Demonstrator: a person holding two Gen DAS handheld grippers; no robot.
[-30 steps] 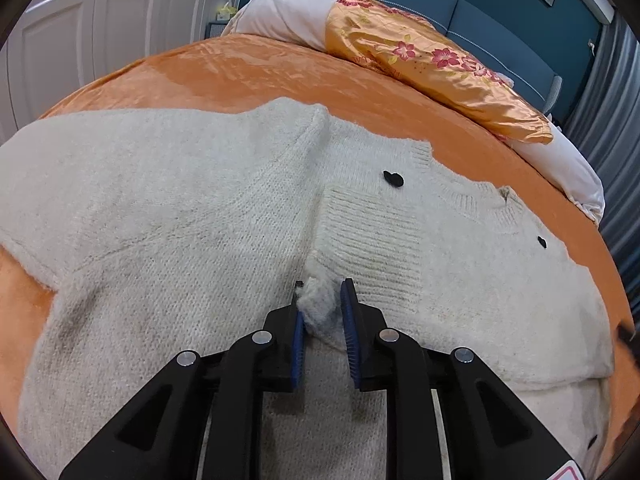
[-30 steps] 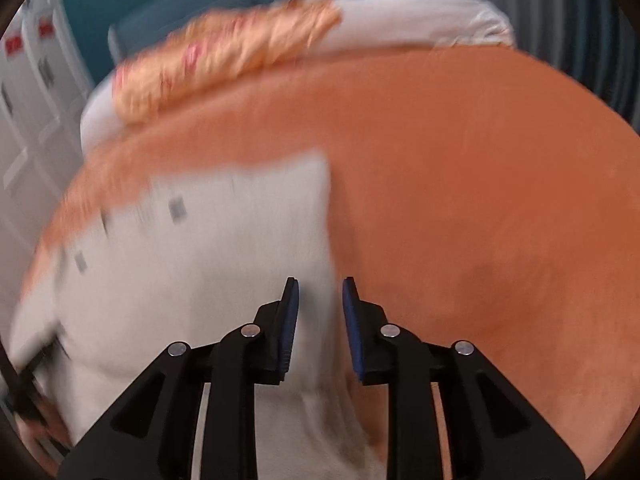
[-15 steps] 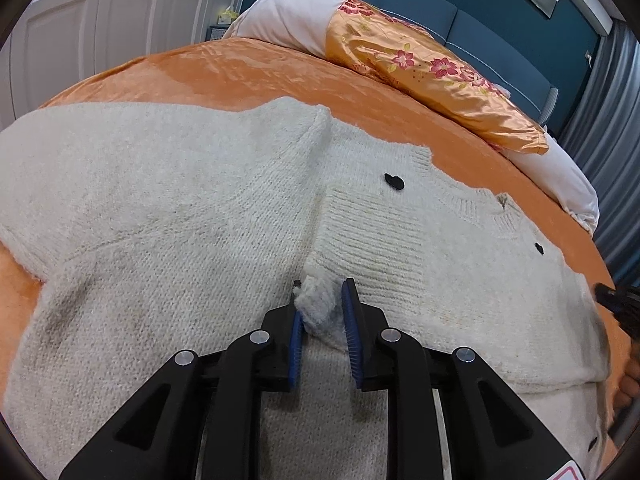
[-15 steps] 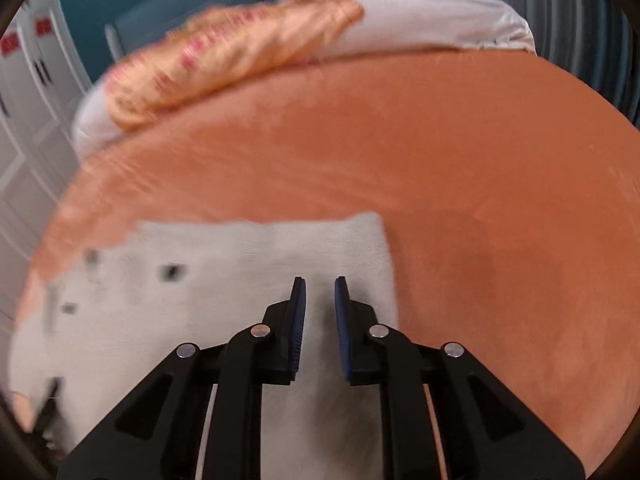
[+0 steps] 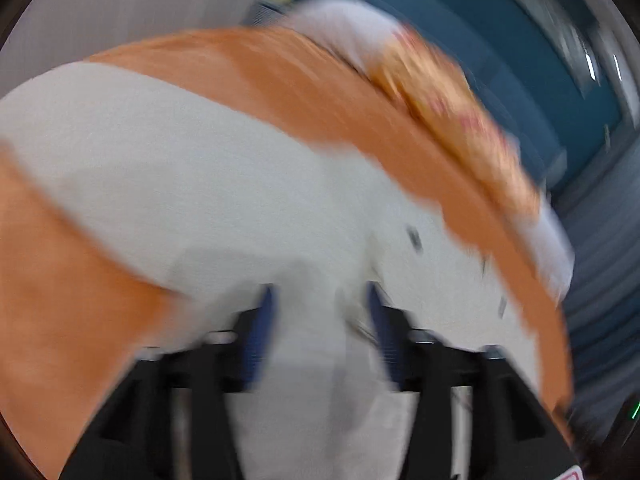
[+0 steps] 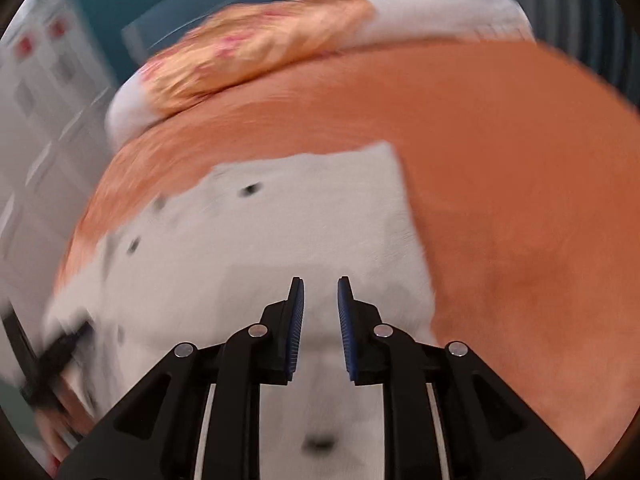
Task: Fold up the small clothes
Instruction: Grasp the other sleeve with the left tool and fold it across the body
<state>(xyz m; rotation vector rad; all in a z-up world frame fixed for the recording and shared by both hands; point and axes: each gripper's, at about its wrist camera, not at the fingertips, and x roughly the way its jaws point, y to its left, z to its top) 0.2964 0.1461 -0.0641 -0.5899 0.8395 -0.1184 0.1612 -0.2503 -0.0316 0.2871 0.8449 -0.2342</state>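
- Left wrist view, heavily blurred: the left gripper occupies the lower centre of the frame. Its jaws have just been opening and now stand wide apart; cream knit shows between the blue pads, and no pad presses on it.
- The cream sweater spreads across the middle and left of the frame, flat on the orange bedspread.
- A floral pillow lies in the upper right.
- Right wrist view: the right gripper sits at lower centre. Its jaws have a narrow gap, with sweater visible behind the gap; whether the pads grip the fabric cannot be told.
- The sweater fills the centre and lower left, dark buttons toward its left side.
- Bare bedspread fills the right half.
- The pillow lies across the top.
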